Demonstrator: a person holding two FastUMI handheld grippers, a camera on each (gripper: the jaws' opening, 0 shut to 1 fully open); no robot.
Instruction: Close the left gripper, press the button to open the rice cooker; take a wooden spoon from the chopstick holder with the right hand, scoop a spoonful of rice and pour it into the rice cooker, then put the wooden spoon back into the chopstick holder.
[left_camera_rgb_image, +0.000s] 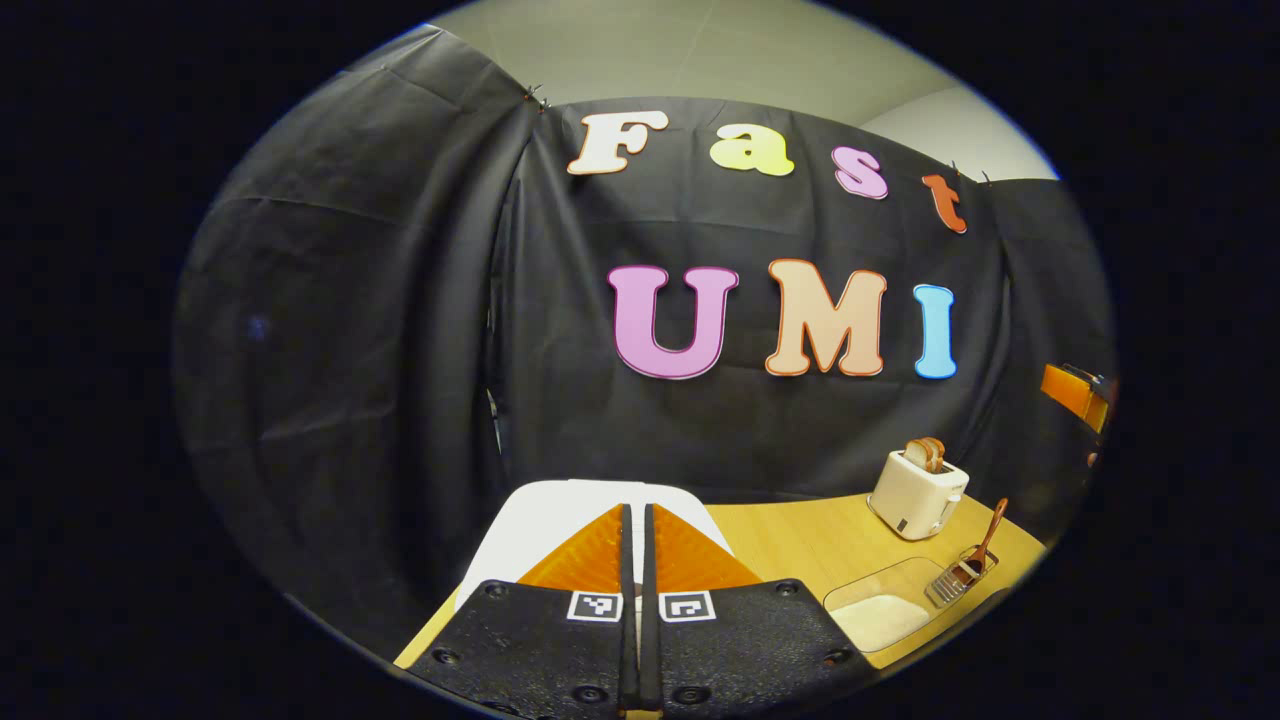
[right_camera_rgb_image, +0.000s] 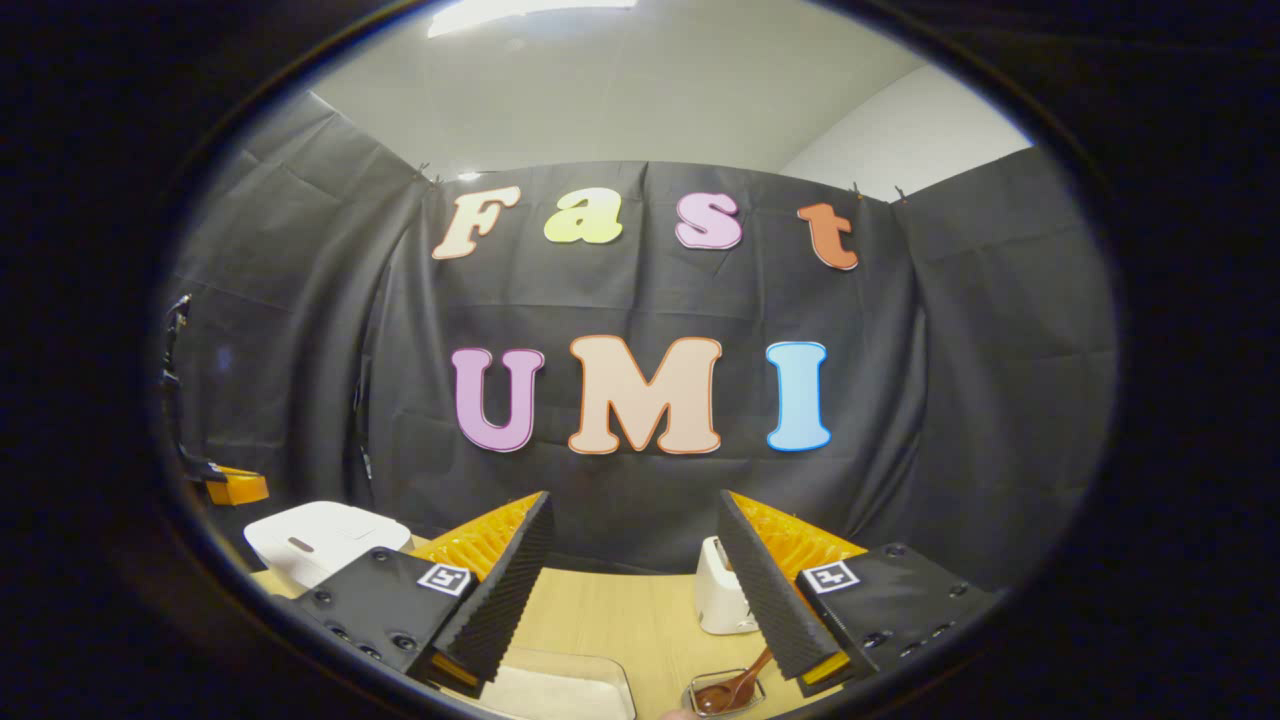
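The left gripper (left_camera_rgb_image: 636, 520) is seen with its two fingers pressed together, nothing between them, so the closing part of the first step is judged done. It is held above the white rice cooker (left_camera_rgb_image: 560, 520), whose lid lies flat and unopened just ahead of the fingertips. The button itself cannot be made out in the left gripper view. In the right gripper view a small slot-shaped mark is visible on the cooker's lid (right_camera_rgb_image: 318, 540); whether this is the button cannot be told.

The right gripper (right_camera_rgb_image: 633, 560) is held with its jaws spread wide and empty, well above the wooden table (right_camera_rgb_image: 620, 610). Below it, at the near edge, the wooden spoon (right_camera_rgb_image: 735, 688) is seen resting in the chopstick holder (right_camera_rgb_image: 722, 695), which is a wire rack; the spoon is untouched. The clear tray of rice (right_camera_rgb_image: 560, 692) lies just beside the holder. A white toaster (right_camera_rgb_image: 718, 598) stands farther back, between the fingers as viewed.

Step in hand, as judged: pressing the lid button with the closed left fingertips. Contact is not yet shown.

Next move calls for: the closed tips to be lowered onto the button and pushed until the lid releases, with room left above for the lid to swing. The right gripper should be kept clear until then.
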